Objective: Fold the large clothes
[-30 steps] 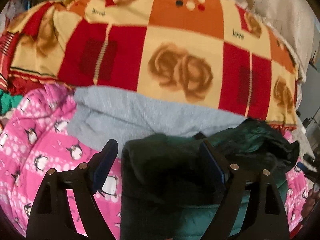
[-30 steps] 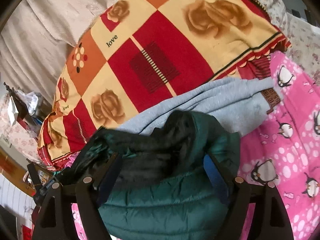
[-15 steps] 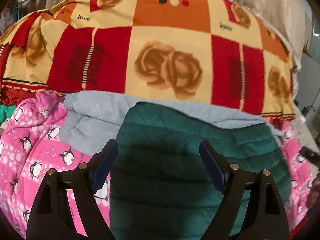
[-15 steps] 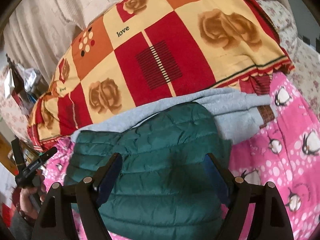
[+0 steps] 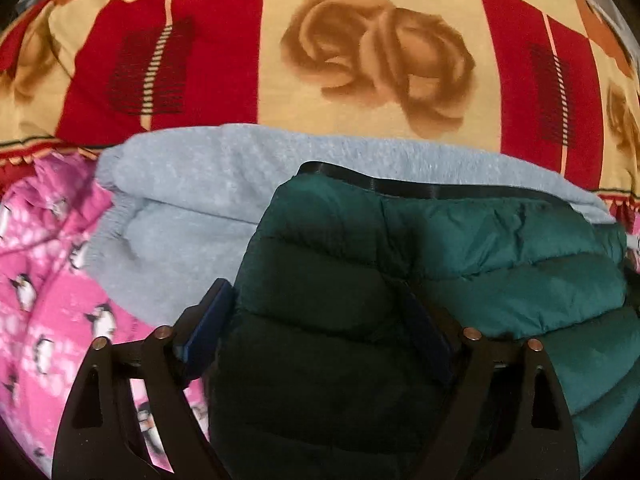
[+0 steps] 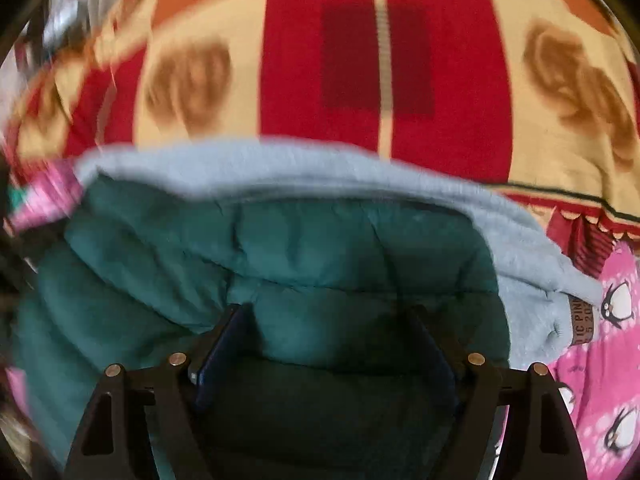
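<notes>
Green puffer jacket (image 5: 400,280) lying folded on top of the grey sweatshirt (image 5: 192,200), covering its right part and leaving its left part and far edge bare. Quilted in broad padded bands, dark teal, with a black trim strip along the edge farthest from the camera. Puffed up, not pressed flat.

Left tongs (image 5: 316,328) spread wide, having just opened a little further, with the jacket's near left corner bulging up between the fingers; left finger right at the fabric's edge, right finger sunk into a fold. No clear squeeze on the cloth.

Right tongs (image 6: 328,344) also wide, closed around a thick bunch of the jacket (image 6: 280,248) that fills the whole gap, both pads against the padding. Blurred in this view.

Beyond the sweatshirt, a red, cream and orange blanket (image 5: 360,60) with rose prints. Under the sweatshirt and to both sides, a pink sheet (image 5: 48,300) with penguins. At the sweatshirt's right end, a small brown label (image 6: 582,320), lettering only partly readable.
</notes>
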Motion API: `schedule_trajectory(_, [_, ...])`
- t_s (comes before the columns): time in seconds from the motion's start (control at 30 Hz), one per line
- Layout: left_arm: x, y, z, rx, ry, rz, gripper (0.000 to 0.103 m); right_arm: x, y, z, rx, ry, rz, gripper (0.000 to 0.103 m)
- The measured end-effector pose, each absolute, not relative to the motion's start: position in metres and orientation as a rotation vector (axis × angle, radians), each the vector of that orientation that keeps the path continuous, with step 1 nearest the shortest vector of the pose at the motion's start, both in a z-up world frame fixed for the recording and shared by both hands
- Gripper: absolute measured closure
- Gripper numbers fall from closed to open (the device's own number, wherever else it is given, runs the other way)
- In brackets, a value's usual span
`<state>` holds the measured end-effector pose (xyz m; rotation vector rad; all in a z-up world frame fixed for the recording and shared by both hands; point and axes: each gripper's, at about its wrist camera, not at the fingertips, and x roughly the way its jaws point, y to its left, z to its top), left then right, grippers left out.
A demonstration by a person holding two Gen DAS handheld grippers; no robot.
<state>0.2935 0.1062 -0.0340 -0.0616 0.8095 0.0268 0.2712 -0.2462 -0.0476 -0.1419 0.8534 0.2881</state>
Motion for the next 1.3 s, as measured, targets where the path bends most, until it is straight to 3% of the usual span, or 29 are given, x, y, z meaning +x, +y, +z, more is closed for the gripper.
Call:
schedule_trajectory(0.27, [0.32, 0.103, -0.059, -0.084, 0.862, 0.03, 0.008, 0.296, -0.263, -0.075, -0.042, 0.863, 0.286, 0.013])
schedule_trajectory(0.47, [0.322, 0.103, -0.057, -0.073, 0.897, 0.037, 0.008, 0.295, -0.267, -0.073, -0.008, 0.889, 0.296, 0.012])
schedule_trajectory(0.6, [0.295, 0.106, -0.011, -0.063, 0.841, 0.047, 0.01, 0.283, -0.259, -0.05, -0.11, 0.981, 0.236, 0.013])
schedule_trajectory(0.77, [0.213, 0.085, 0.053, -0.151, 0.646, -0.141, 0.009, 0.211, -0.248, 0.017, -0.061, 0.775, 0.277, 0.014])
schedule_trajectory(0.9, [0.183, 0.043, 0.029, -0.096, 0.695, -0.196, 0.009, 0.158, -0.227, 0.018, -0.012, 0.706, 0.354, 0.012])
schedule_trajectory(0.97, [0.19, 0.031, -0.008, -0.102, 0.812, -0.163, 0.009, 0.149, -0.212, -0.009, -0.067, 0.745, 0.348, 0.011])
schedule_trajectory(1.03, [0.188, 0.026, -0.025, -0.101, 0.819, -0.148, 0.005, 0.15, -0.211, -0.044, -0.072, 0.782, 0.337, 0.007])
schedule_trajectory(1.2, [0.184, 0.024, -0.02, -0.054, 0.848, -0.159, 0.004, 0.157, -0.215, -0.048, -0.055, 0.825, 0.329, 0.001])
schedule_trajectory(1.3, [0.154, 0.042, 0.003, -0.067, 0.761, -0.181, 0.004, 0.146, -0.225, -0.019, -0.08, 0.831, 0.328, 0.009])
